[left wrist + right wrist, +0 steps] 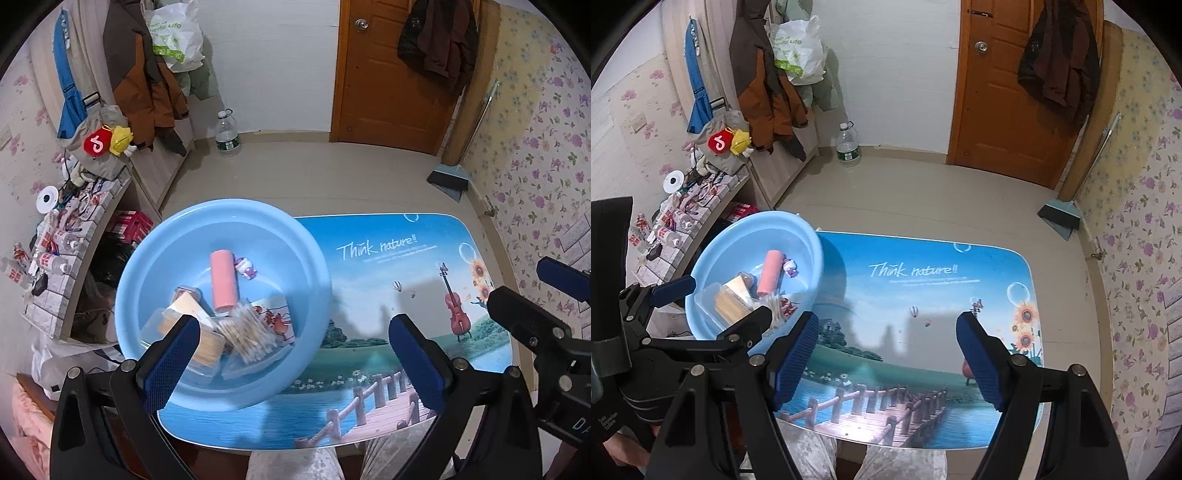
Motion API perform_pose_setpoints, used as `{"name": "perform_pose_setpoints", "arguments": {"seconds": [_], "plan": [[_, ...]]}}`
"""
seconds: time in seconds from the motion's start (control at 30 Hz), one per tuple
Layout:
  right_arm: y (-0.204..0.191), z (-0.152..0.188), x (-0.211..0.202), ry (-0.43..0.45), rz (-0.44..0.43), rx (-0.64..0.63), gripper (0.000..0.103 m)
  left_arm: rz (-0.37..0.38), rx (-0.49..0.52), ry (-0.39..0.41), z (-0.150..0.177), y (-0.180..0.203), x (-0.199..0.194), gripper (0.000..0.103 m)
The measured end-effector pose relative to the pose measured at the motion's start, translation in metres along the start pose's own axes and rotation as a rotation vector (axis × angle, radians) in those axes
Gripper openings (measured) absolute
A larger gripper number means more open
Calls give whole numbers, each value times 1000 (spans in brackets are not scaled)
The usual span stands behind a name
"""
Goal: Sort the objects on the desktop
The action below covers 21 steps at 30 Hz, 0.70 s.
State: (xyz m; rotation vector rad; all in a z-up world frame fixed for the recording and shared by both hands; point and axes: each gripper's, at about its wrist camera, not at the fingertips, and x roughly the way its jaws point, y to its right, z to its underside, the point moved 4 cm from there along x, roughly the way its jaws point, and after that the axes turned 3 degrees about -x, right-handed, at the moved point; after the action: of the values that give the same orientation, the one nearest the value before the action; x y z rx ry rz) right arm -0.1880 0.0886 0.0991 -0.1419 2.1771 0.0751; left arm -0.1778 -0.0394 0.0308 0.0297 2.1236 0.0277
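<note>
A light blue basin [314, 258] sits at the left end of the picture-printed table [406, 251] and overhangs its left edge. Inside lie a pink cylinder [223, 280], a small toy figure [245, 267], a clear box of cotton swabs [247, 336], a box of wooden sticks [207, 343] and a printed packet [277, 317]. My left gripper [295, 363] hangs open above the basin's near rim with nothing between its fingers. My right gripper [886, 358] stands open over the bare middle of the table [923, 295], to the right of the basin [713, 258]. It holds nothing.
A cluttered low shelf [74, 229] stands left of the table. On the floor beyond are a water bottle [226, 134] and a dustpan [448, 181] by the wooden door [391, 74]. Coats and bags hang on the back wall. A person's knees [886, 461] show below the table's near edge.
</note>
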Motion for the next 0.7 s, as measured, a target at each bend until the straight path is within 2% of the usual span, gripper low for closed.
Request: {"name": "perform_pose_setpoints", "arguments": {"seconds": [0.7], "plan": [[19,10,-5,18,-9,34,79,8,19,18,5,19,-3,103]]}}
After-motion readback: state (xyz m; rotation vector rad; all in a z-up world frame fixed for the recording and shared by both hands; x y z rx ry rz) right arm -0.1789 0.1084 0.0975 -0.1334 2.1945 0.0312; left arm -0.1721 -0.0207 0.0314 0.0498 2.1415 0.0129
